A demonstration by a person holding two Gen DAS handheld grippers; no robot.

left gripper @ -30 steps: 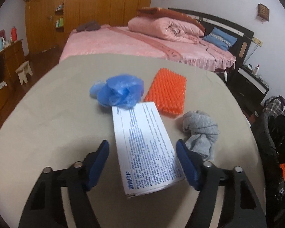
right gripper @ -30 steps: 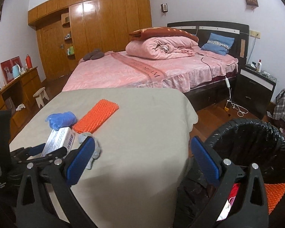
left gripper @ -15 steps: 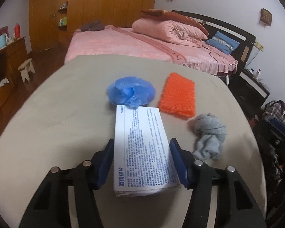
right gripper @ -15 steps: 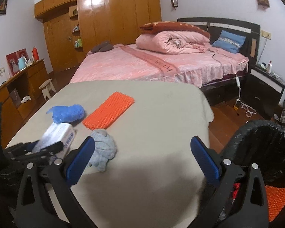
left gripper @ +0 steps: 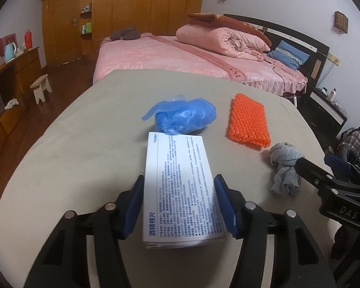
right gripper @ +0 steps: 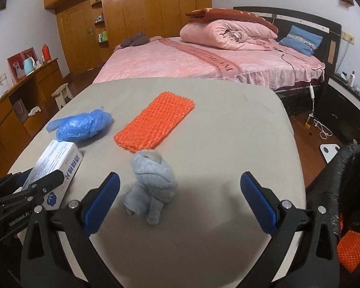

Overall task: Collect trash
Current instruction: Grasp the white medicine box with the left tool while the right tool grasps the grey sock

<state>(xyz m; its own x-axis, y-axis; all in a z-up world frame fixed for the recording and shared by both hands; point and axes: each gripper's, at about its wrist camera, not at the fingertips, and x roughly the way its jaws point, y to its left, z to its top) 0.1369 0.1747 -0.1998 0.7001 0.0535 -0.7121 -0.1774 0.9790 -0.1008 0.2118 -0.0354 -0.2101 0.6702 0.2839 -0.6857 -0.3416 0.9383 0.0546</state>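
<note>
My left gripper [left gripper: 178, 202] is clamped on the white printed cardboard box [left gripper: 180, 182]. My right gripper [right gripper: 180, 199] gapes wide, just beside the box, over the crumpled grey sock [right gripper: 152, 187].

The left gripper [left gripper: 178, 206] has closed its jaws in from wide apart until the blue pads [left gripper: 134, 206] sit against both long sides of the white box [left gripper: 180, 187]. The right gripper [right gripper: 180, 201], jaws wide, has swung left from the black-lined trash bin [right gripper: 352, 168] over the table [right gripper: 228, 132], and now has the grey cloth [right gripper: 151, 184] between its fingers, near the left one, not pressed.
</note>
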